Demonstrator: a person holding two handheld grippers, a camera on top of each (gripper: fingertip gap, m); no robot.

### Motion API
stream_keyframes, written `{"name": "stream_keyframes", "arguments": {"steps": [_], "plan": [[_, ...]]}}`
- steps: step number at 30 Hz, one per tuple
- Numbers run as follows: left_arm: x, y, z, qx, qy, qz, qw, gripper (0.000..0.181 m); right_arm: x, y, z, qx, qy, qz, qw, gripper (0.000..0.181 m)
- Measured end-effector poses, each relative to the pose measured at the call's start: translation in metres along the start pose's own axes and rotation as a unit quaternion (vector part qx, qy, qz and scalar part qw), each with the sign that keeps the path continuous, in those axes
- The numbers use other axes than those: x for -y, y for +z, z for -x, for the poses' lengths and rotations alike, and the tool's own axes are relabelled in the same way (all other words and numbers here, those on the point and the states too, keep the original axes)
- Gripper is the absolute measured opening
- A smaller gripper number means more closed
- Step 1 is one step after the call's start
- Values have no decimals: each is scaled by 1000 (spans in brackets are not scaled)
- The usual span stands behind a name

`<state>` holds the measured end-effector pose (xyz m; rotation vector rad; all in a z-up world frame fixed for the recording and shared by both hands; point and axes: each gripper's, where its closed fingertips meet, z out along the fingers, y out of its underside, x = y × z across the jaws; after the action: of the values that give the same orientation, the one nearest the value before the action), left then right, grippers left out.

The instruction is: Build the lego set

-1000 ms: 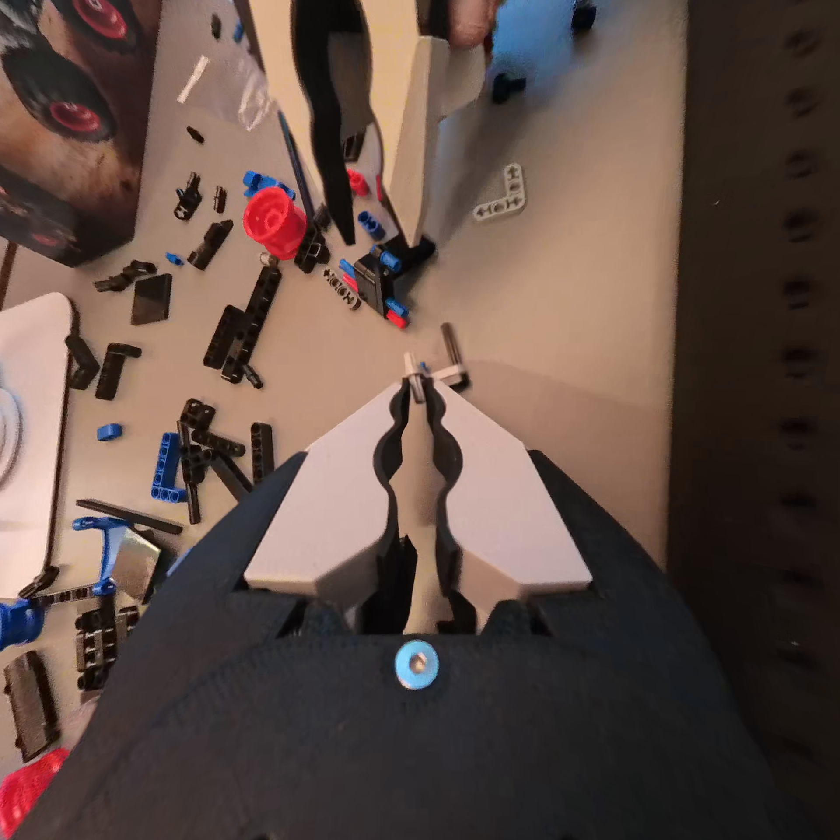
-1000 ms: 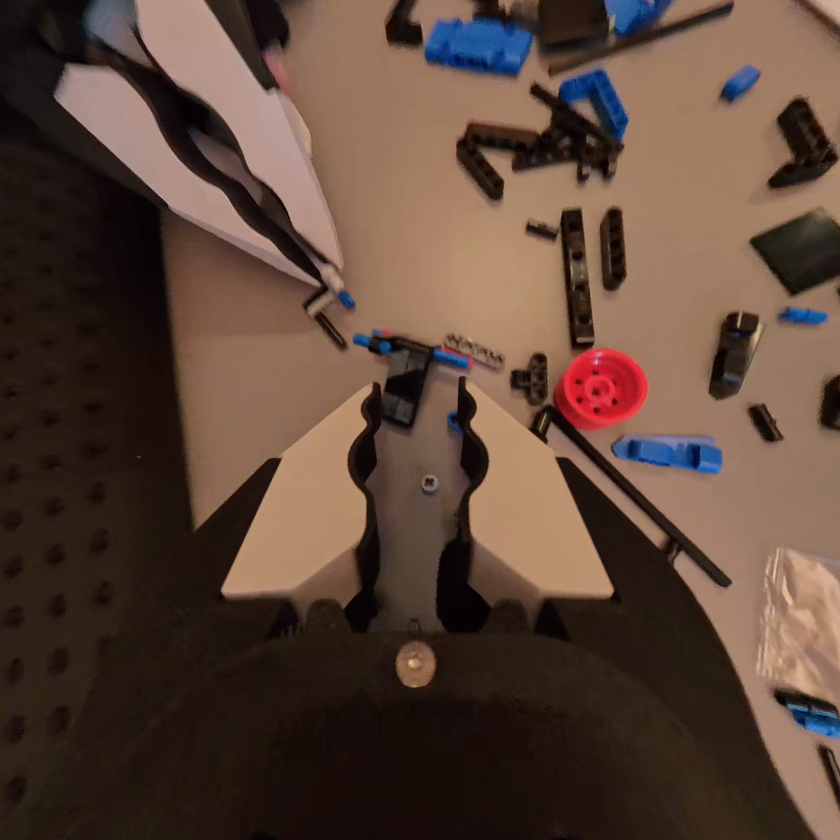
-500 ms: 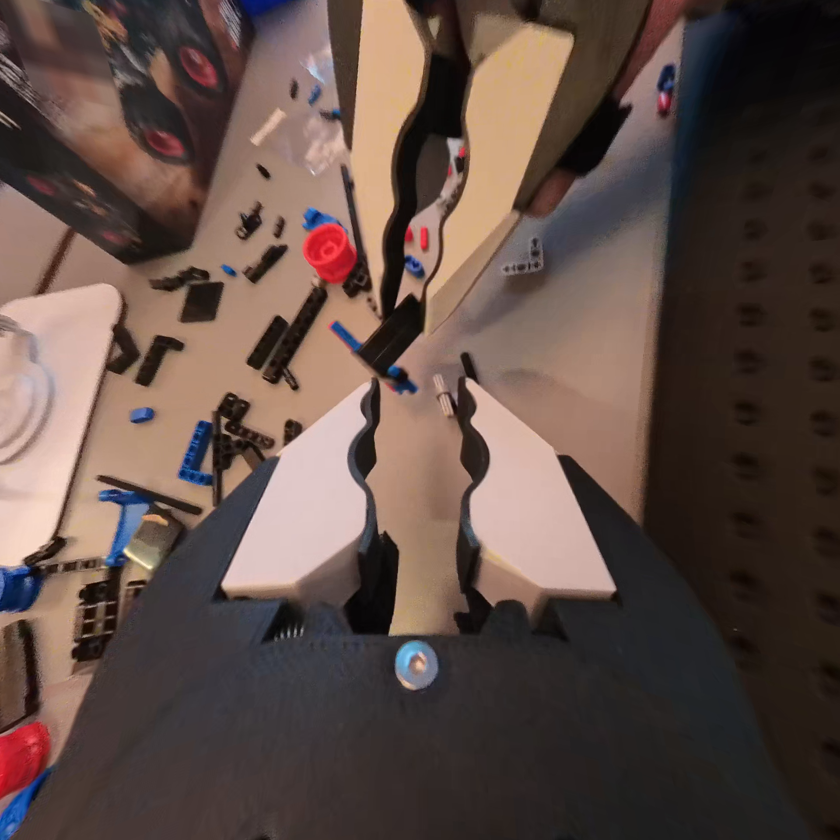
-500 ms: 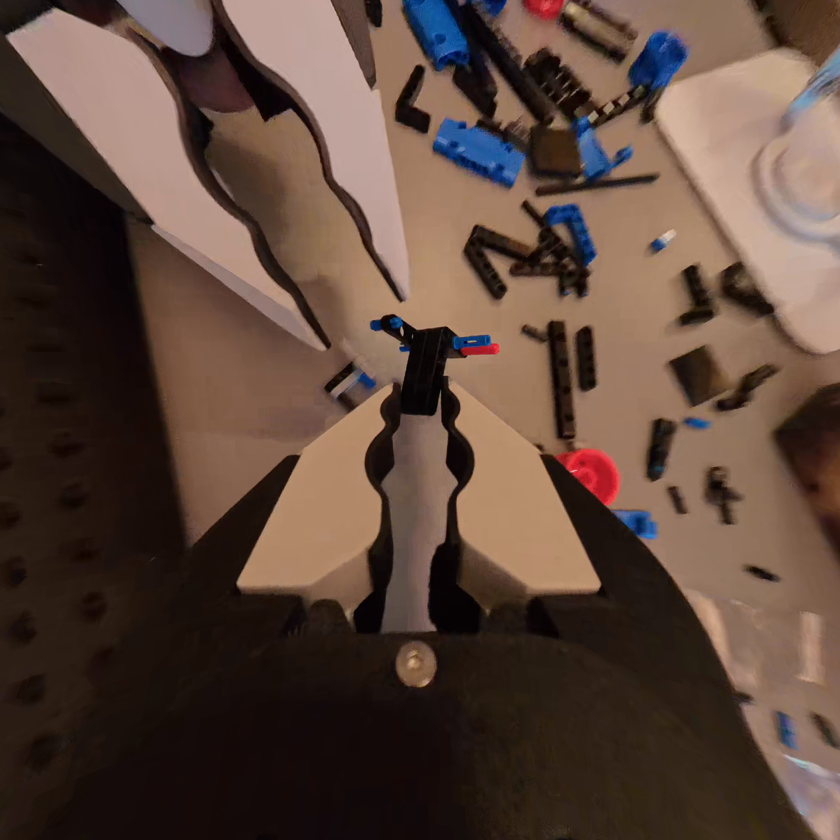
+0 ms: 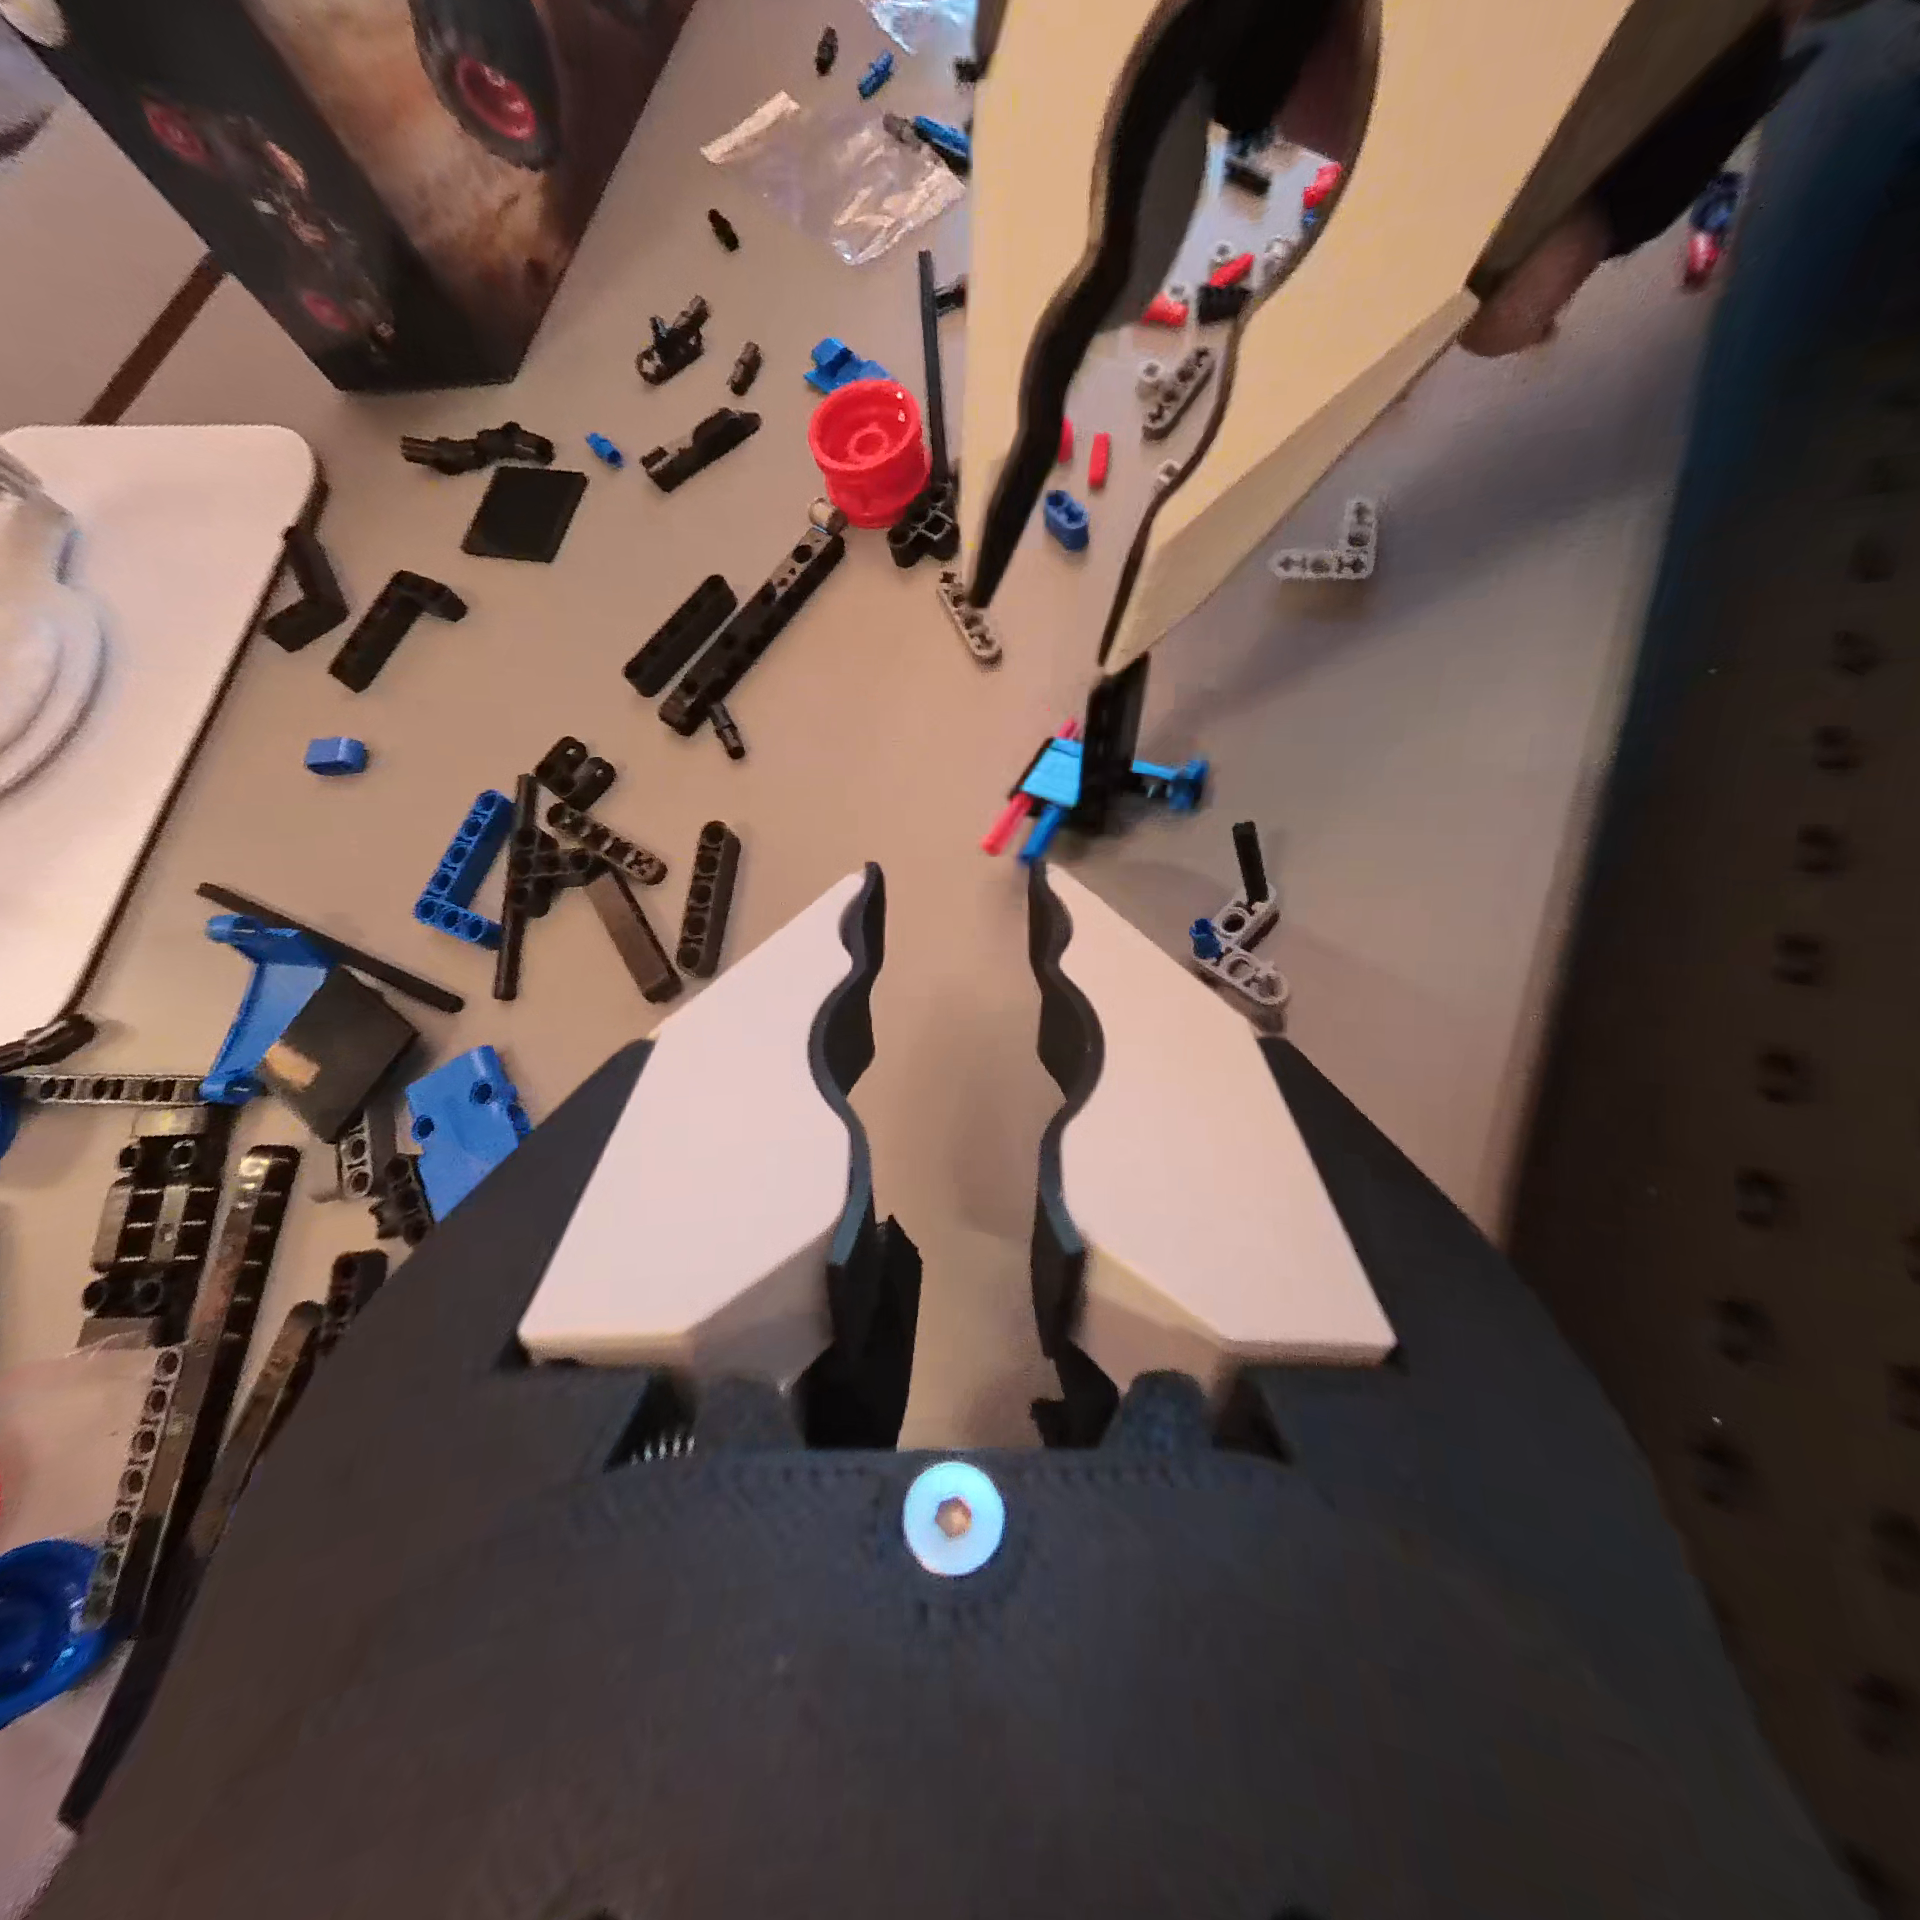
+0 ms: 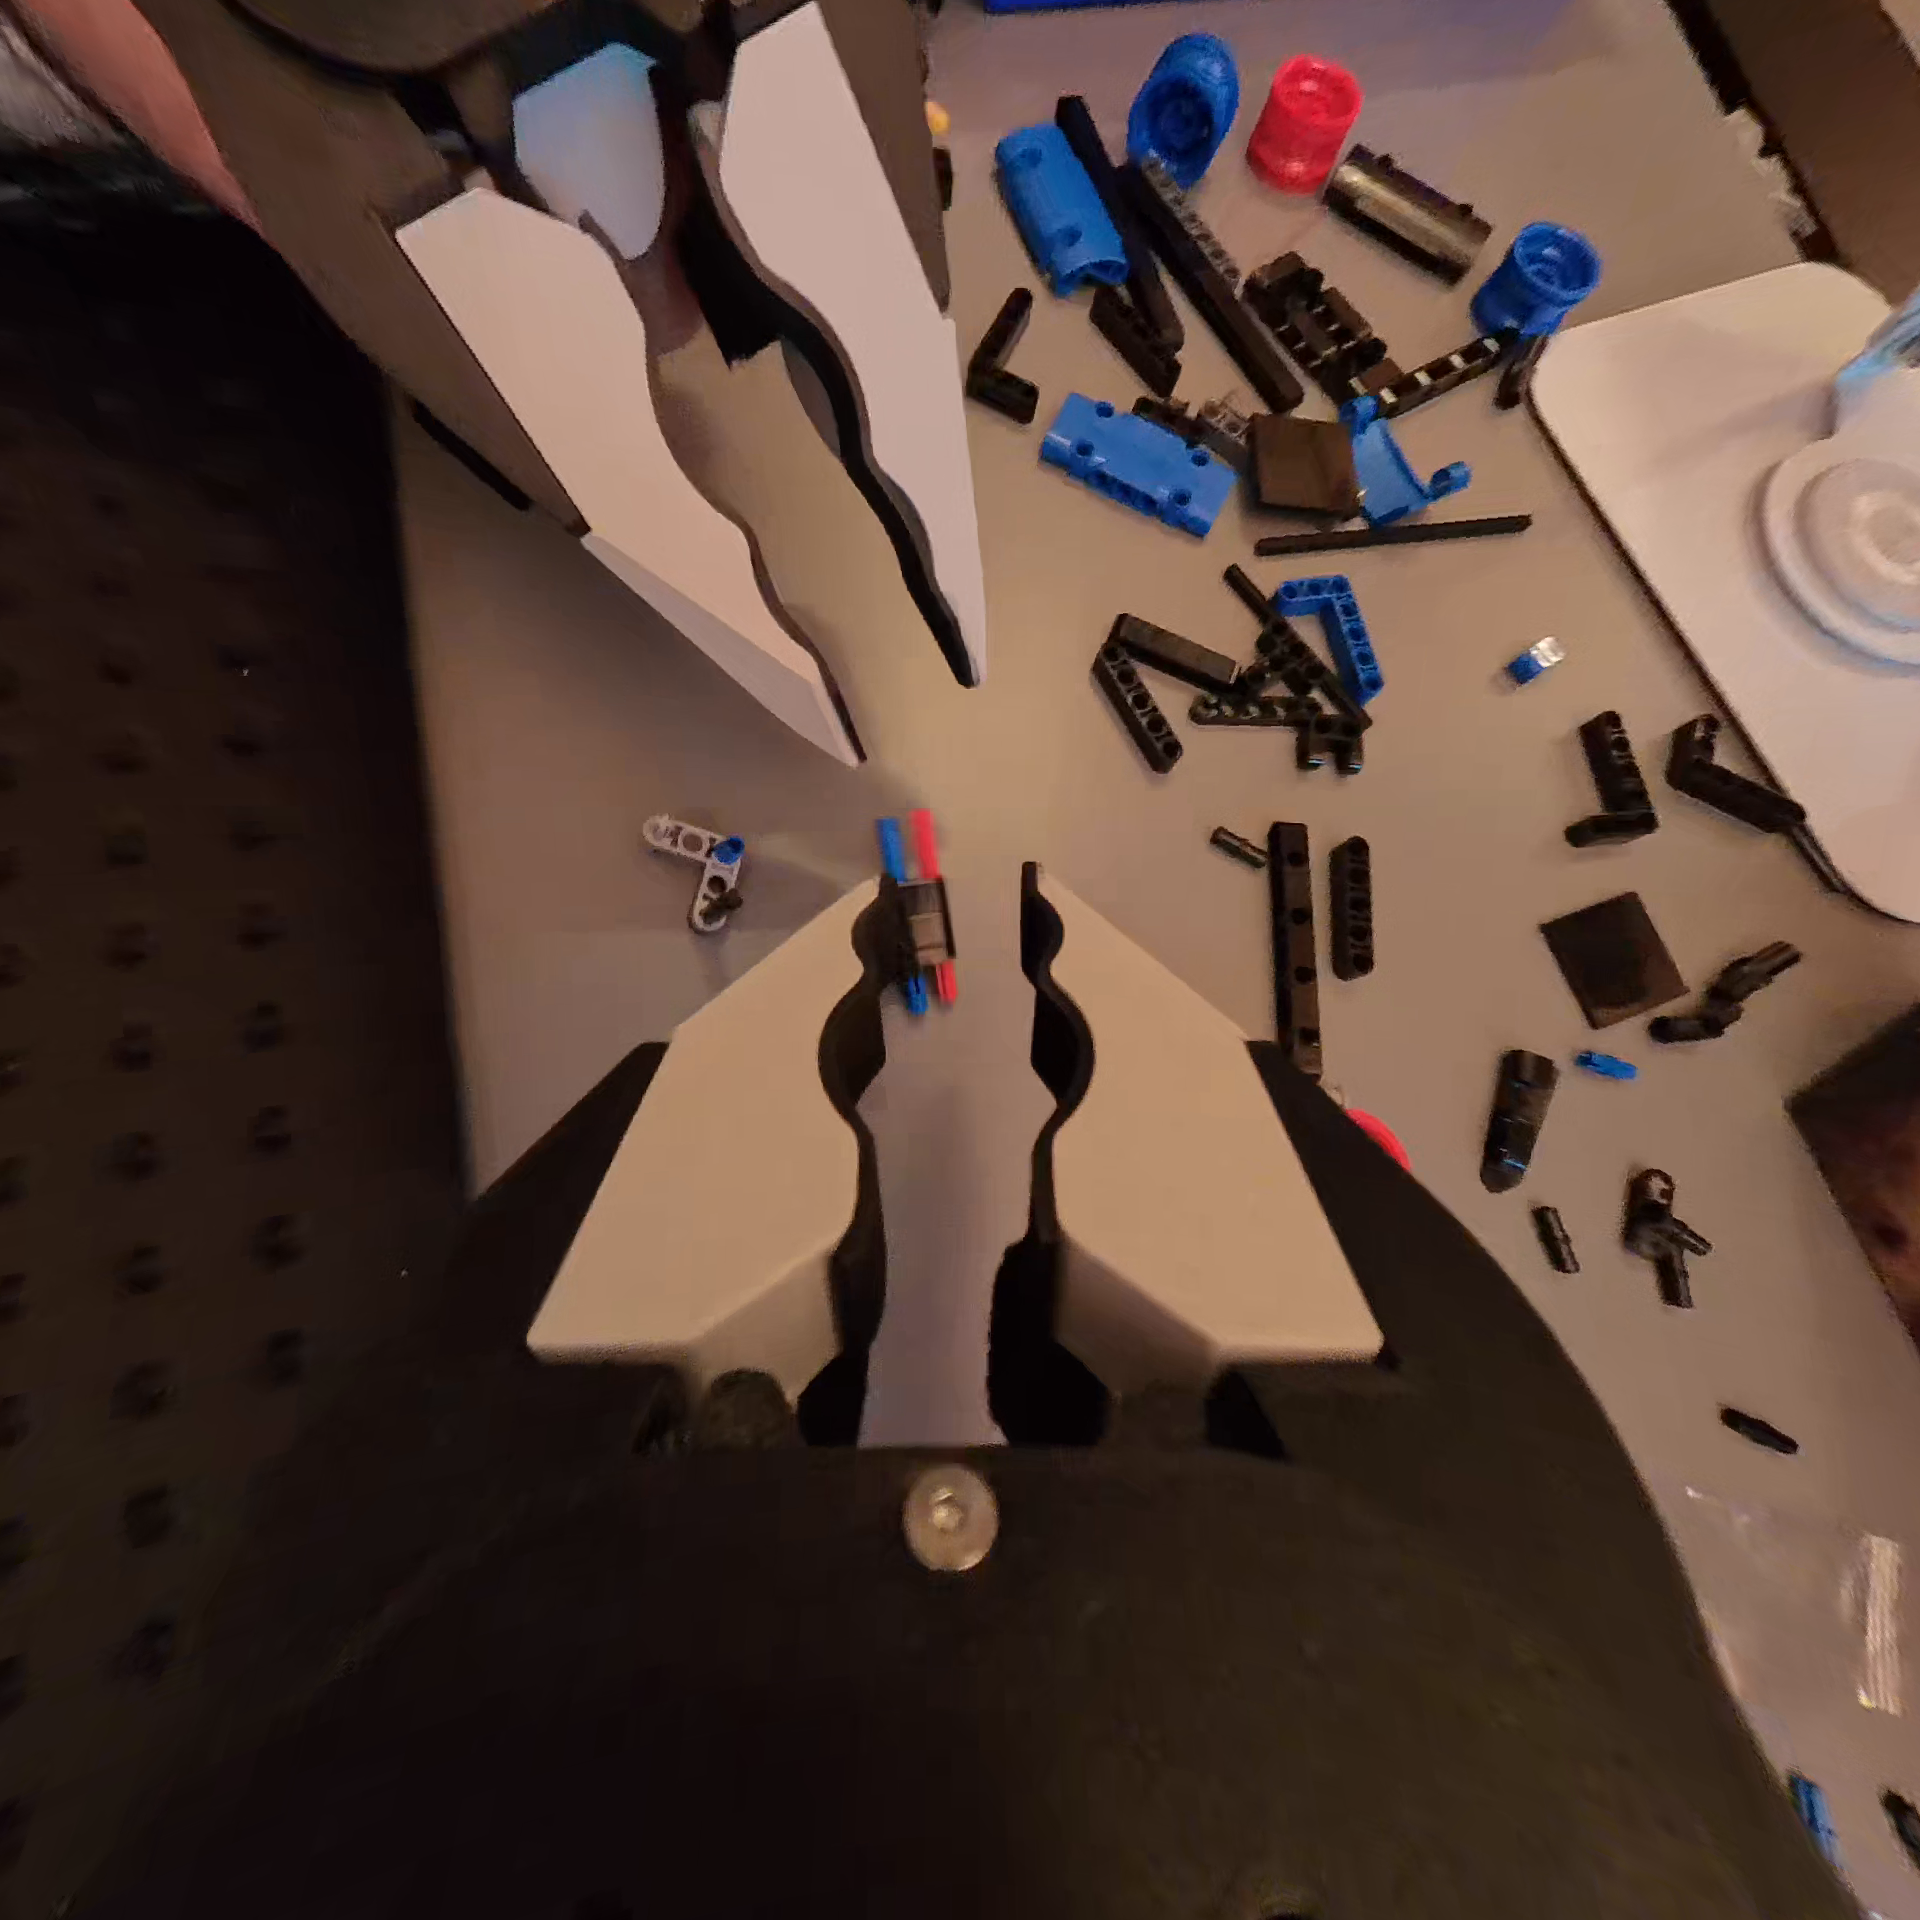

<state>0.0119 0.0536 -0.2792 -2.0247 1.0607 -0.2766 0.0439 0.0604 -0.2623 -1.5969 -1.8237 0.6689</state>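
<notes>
Each gripper is built alike. The left gripper (image 5: 954,894) has a broad black textured housing, 3D-printed by the look of it, with a pale round washer and hex screw (image 5: 953,1519) at its middle. From the housing run two light grey wedge-shaped fingers (image 5: 727,1122), each lined inside with a wavy black pad. The right gripper (image 6: 951,883) matches, with a metal screw (image 6: 949,1516).

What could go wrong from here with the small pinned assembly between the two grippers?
1. The assembly touches only one finger of the open right gripper. Closing or shifting may tip it instead of gripping it.
2. The left gripper, also open, points at the same spot, so the two sets of fingers could clash.
3. The grey bracket lies close by, near the table edge, and might get knocked off.
</notes>
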Motion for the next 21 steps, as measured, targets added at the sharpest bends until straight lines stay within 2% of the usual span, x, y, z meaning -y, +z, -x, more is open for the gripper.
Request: {"name": "stream_keyframes", "arguments": {"steps": [6, 11, 15, 18, 21], "plan": [[-5, 3, -8, -25, -4, 13, 1000, 25, -25, 13, 18, 62, -32, 82, 994, 31], [-4, 4, -11, -32, 6, 12, 999, 23, -33, 5, 18, 77, -40, 85, 993, 34], [-3, 4, -13, -35, 7, 9, 999, 24, -39, 16, 17, 65, -62, 105, 990, 16], [-4, 3, -12, -33, 12, 5, 999, 28, -26, 13, 10, 66, -26, 66, 995, 15], [11, -5, -8, -35, -1, -39, 999, 32, 17, -3, 0, 101, 61, -68, 991, 15]]}}
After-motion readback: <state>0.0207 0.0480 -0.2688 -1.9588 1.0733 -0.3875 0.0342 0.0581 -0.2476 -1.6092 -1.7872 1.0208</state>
